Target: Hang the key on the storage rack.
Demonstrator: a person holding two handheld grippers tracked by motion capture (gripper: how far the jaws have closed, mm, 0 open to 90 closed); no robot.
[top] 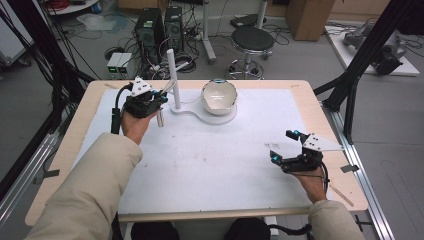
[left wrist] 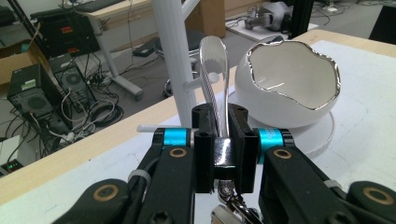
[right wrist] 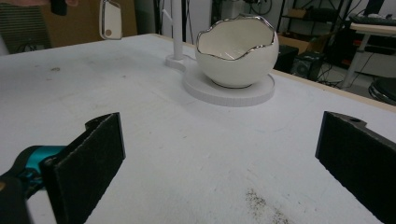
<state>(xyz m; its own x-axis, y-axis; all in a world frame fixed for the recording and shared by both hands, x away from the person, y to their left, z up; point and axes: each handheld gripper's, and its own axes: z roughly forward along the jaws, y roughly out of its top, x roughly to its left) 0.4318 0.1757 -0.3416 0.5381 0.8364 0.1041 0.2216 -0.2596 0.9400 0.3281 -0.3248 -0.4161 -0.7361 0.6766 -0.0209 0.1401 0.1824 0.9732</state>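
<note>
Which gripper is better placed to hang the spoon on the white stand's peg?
Left, probably. The left gripper is shut on the spoon, right beside the stand's post and its peg. The right gripper is open, holds nothing, and sits near the table's near right corner.

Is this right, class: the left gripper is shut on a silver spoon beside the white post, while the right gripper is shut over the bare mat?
Not quite. The right gripper is open: the right gripper view shows its jaws wide apart over the bare mat. The rest holds: the left gripper is shut on the silver spoon beside the white post.
</note>
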